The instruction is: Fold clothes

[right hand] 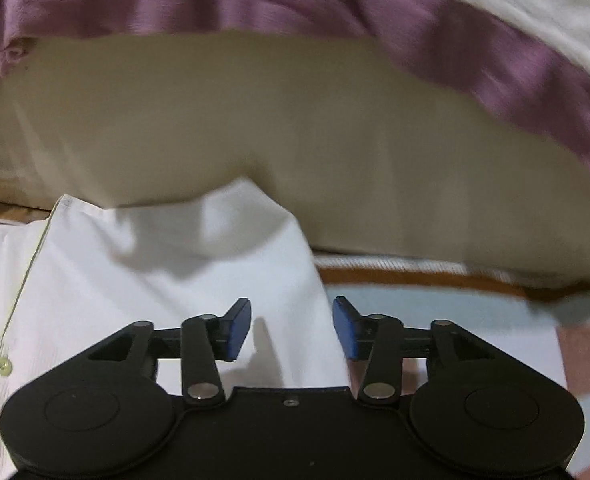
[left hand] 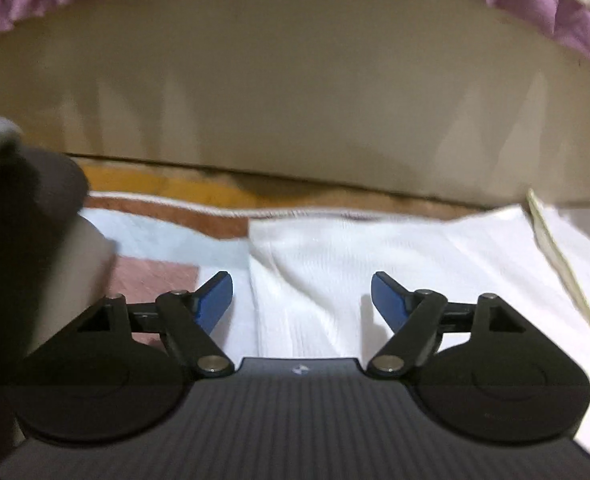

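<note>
A white shirt (left hand: pixel 395 260) lies flat on a patterned bedspread (left hand: pixel 167 248). In the left wrist view my left gripper (left hand: pixel 302 300) is open with blue pads, low over the shirt's left edge, holding nothing. In the right wrist view the shirt (right hand: pixel 135 280) shows its button placket and a button (right hand: pixel 3 367) at the left. My right gripper (right hand: pixel 292 330) is open over the shirt's right edge, where the fabric rises in a fold (right hand: pixel 247 208). Nothing is between its pads.
A cream pillow (left hand: pixel 295 100) with a purple frill (left hand: pixel 555 12) lies just beyond the shirt; it also fills the right wrist view (right hand: pixel 295 140). A dark grey blurred shape (left hand: pixel 15 220) is at the left. The bedspread (right hand: pixel 495 320) extends right.
</note>
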`<state>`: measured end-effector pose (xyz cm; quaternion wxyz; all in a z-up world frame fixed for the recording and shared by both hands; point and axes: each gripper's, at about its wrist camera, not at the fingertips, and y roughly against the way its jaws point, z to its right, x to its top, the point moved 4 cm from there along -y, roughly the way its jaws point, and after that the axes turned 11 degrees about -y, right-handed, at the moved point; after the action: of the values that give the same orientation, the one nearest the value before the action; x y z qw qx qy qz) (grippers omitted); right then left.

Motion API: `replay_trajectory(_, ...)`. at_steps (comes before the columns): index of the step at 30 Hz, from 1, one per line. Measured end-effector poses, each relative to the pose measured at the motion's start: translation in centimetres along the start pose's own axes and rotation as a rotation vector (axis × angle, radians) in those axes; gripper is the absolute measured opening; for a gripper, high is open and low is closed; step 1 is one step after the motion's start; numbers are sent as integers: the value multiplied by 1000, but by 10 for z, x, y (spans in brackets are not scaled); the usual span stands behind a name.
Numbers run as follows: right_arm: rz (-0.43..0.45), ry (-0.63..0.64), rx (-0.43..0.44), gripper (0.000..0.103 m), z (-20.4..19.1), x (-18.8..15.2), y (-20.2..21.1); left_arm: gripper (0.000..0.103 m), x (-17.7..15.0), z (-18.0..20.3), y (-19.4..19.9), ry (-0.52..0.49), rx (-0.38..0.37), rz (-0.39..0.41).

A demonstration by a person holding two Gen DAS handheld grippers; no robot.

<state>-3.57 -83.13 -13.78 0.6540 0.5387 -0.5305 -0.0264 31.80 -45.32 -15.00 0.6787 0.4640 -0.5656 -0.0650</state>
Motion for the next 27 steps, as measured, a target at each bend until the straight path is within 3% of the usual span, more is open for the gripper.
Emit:
replay_trajectory(1, -6, 24, -6, 59, -6, 4, -4, 73, -2, -1, -4, -22, -7, -9)
replay_trajectory(2, -20, 48, -18, 62, -10, 6, -8, 50, -2, 8, -10, -109, -11, -15)
replay_trajectory(3, -42, 76, -42, 64, -15, 7, -14, 2, 0, 19, -9, -204, -9, 32)
replay_trajectory(4, -56, 107, -73, 64, -18, 8, -19, 4, 4, 40, -17, -313, 4, 41)
replay_trajectory(7, -60, 183, -97, 64, -26, 8, -24, 4, 18, 43, -22, -348, 134, 69)
replay_trajectory(10, -49, 180, -116, 64, -21, 7, -25, 10, 32, 22, -25, -214, 241, 103)
replay_trajectory(13, -35, 170, -154, 64, -11, 3, -25, 14, 36, 13, -37, -231, 320, 66)
replay_trajectory(16, -40, 199, -157, 64, -4, -1, -21, 30, 35, 9, -38, -235, 325, 53)
replay_trajectory(18, -26, 207, -172, 64, 2, -2, -18, 46, 34, 8, -35, -207, 324, 47)
replay_trajectory(24, -2, 163, -183, 64, 3, 0, -12, 56, 29, 18, -6, -118, 204, 56)
replay_trajectory(27, 34, 108, -131, 64, -12, 0, -5, 61, 14, 35, 26, -101, 125, 63)
